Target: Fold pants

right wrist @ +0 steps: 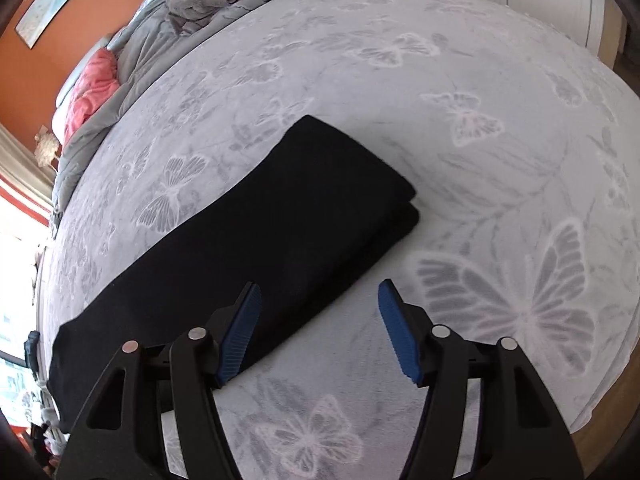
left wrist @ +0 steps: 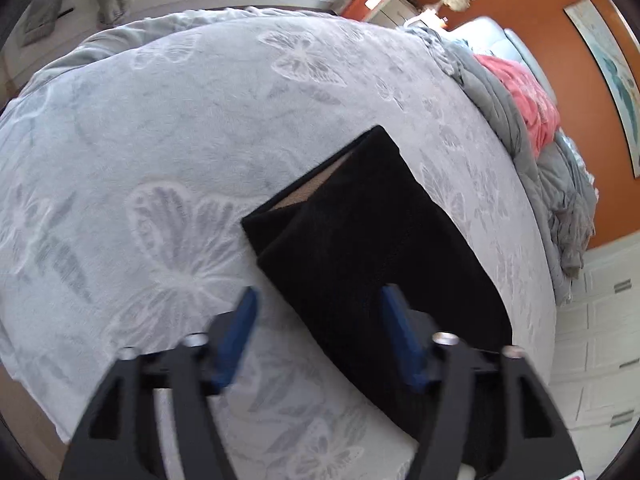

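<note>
Black pants (left wrist: 360, 248) being seen lying folded on butterfly bedspread (left wrist: 160, 140), long axis diagonal. Left gripper (left wrist: 318, 300) being held apart, empty, over near edge. Right gripper (right wrist: 320, 296) being held apart, empty, beside edge; left judged nearer.

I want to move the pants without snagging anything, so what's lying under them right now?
The black pants lie folded flat on the grey butterfly-print blanket, which shows all around them. A tan lining peeks out at one open end. Whatever sits directly beneath the fabric is covered.
</note>
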`<action>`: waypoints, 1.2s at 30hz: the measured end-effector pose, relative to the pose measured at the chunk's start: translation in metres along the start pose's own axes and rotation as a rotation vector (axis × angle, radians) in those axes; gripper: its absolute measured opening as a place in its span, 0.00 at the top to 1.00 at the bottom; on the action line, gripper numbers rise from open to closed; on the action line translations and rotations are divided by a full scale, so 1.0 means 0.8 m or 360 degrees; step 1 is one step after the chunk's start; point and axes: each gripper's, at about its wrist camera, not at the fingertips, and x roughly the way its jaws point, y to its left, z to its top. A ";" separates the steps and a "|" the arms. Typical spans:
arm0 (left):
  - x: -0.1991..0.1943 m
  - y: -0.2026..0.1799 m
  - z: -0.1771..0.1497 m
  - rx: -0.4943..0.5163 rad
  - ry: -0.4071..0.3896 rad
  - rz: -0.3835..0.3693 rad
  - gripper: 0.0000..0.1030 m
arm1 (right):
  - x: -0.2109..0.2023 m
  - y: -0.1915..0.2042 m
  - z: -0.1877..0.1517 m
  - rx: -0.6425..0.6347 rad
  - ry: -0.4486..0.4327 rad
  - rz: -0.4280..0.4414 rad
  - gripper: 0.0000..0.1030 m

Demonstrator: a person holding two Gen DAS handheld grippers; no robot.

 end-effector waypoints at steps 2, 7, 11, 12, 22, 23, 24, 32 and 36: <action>0.003 0.012 -0.004 -0.0120 0.0033 -0.0026 0.15 | 0.007 -0.010 0.001 0.0053 0.0022 0.0033 0.30; 0.045 0.001 -0.009 -0.0143 0.0170 0.0025 0.11 | 0.046 -0.009 0.008 0.0097 0.0095 0.0090 0.28; 0.065 -0.030 -0.008 -0.0038 0.0143 -0.0030 0.12 | 0.062 0.014 0.015 0.0050 -0.0001 0.0090 0.41; 0.069 -0.034 -0.007 -0.0021 0.0111 -0.0022 0.12 | 0.067 0.018 0.016 0.0046 -0.0009 0.0055 0.56; 0.000 -0.063 0.022 -0.0012 0.0060 -0.0364 0.86 | -0.080 0.063 0.036 -0.0109 -0.0334 0.0391 0.91; -0.014 -0.067 0.020 0.0035 0.0066 -0.0371 0.86 | -0.084 0.060 0.033 -0.0138 -0.0318 0.0347 0.91; -0.021 -0.069 0.016 0.0063 0.0081 -0.0354 0.86 | -0.080 0.052 0.028 -0.0173 -0.0273 0.0256 0.90; 0.036 0.003 -0.018 -0.0040 0.0407 0.0050 0.84 | 0.004 -0.033 -0.001 -0.0016 0.0087 0.0055 0.90; 0.025 -0.022 -0.022 0.0134 0.0336 0.0133 0.76 | 0.009 -0.031 -0.006 -0.0081 0.0091 0.0023 0.88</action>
